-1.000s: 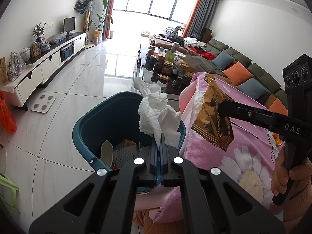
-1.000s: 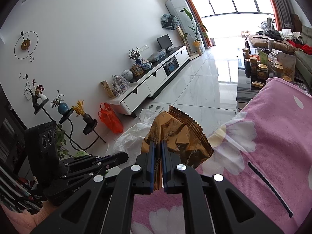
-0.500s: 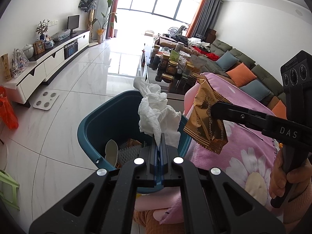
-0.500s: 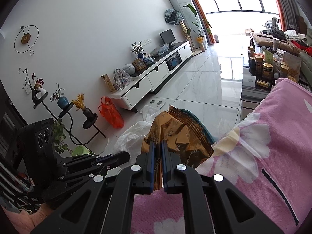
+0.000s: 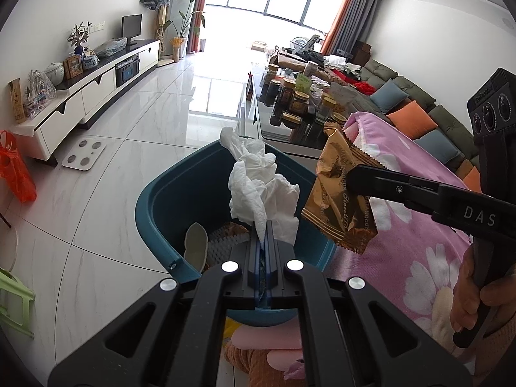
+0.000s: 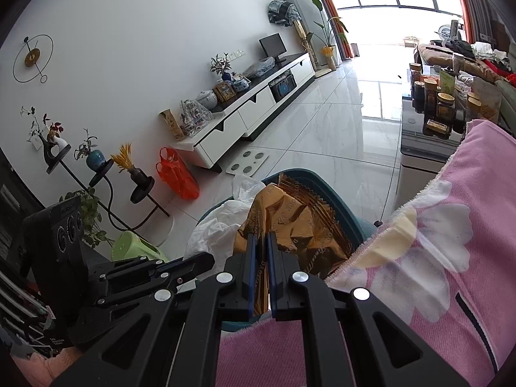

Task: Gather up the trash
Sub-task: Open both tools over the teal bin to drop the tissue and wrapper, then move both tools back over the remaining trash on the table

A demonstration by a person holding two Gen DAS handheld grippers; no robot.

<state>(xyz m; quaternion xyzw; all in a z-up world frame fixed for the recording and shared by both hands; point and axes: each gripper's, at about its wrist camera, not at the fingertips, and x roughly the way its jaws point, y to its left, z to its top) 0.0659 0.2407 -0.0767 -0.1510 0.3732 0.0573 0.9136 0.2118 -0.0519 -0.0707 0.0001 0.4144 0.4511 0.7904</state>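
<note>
My left gripper (image 5: 264, 229) is shut on a crumpled white tissue (image 5: 258, 180) and holds it above a teal trash bin (image 5: 161, 200) on the floor. My right gripper (image 6: 260, 242) is shut on a gold snack wrapper (image 6: 290, 222), held over the bin's rim (image 6: 325, 190) beside the tissue (image 6: 213, 225). In the left wrist view the wrapper (image 5: 338, 200) hangs from the right gripper (image 5: 351, 174) at the bin's right edge. Trash lies in the bin's bottom (image 5: 222, 238).
A pink flowered blanket (image 5: 412, 225) covers the surface right of the bin. A glass coffee table with jars (image 5: 290, 103) stands behind. A white scale (image 5: 84, 154), orange bag (image 5: 16, 171), TV cabinet (image 5: 84, 93) and green stool (image 5: 13, 303) sit on the left.
Both grippers have moved left and forward over the bin, carrying the tissue and the wrapper. The wrapper has passed from above the blanket to the bin's right rim.
</note>
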